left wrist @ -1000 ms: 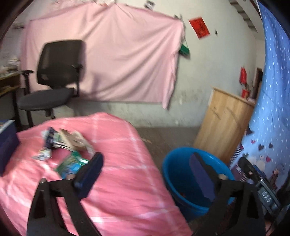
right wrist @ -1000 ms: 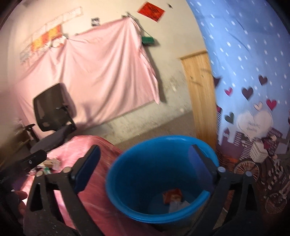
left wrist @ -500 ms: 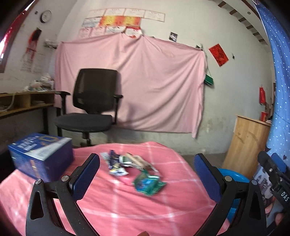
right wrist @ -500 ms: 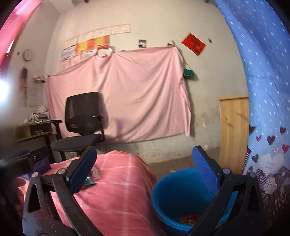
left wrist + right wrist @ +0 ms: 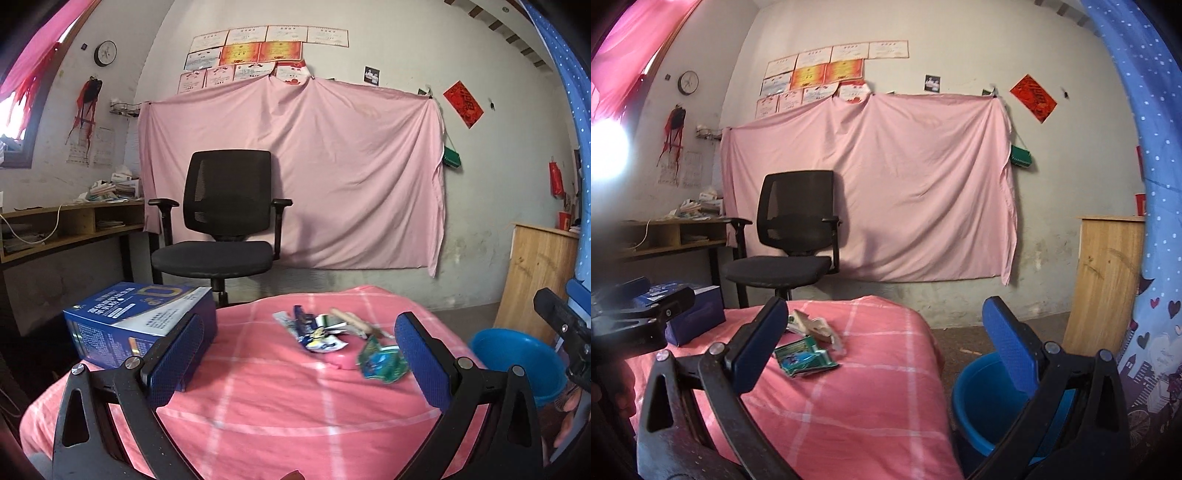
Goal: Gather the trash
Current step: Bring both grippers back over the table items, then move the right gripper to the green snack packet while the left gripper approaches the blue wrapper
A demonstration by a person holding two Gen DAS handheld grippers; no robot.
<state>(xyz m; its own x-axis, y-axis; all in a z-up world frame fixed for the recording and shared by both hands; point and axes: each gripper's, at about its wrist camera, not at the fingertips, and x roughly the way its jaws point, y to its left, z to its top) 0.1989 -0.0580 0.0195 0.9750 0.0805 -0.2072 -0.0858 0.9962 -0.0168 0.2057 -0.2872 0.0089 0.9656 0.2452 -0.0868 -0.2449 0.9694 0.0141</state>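
Left tool: the left tool [image 5: 299, 354] stands wide open with nothing between its blue pads, held low at the near edge of the desk and looking along its top.
Right tool: the right tool [image 5: 886, 350] is also spread open and empty; it sits to the right of the left one, over the right-hand edge of the desk, with its right finger in front of the bin.
Desk: a surface draped in a pink cloth with pale check lines [image 5: 258, 398].
Trash: a loose heap of crumpled wrappers [image 5: 325, 330] lies on the cloth towards the far middle, among them a blue and white foil packet and some pale paper.
Nearest piece: a green and teal crumpled snack wrapper [image 5: 382, 363] lies on the near right of the heap, just apart from the rest; in the right wrist view the same wrapper [image 5: 803, 356] shows just beside the right tool's left finger.
Bin: a round blue plastic bucket [image 5: 990, 402] stands on the floor at the right of the desk, below its top, well apart from the heap.
Key relation: the green wrapper lies ahead of both tools, to the right of centre for the left tool and to the left of centre for the right tool; its long axis seems to run roughly left to right.
Nearer hand: probably the right, which is also next to the bucket, though the margin is small.
Not trash: a dark blue printed cardboard box [image 5: 140, 321] sits on the near left of the desk.
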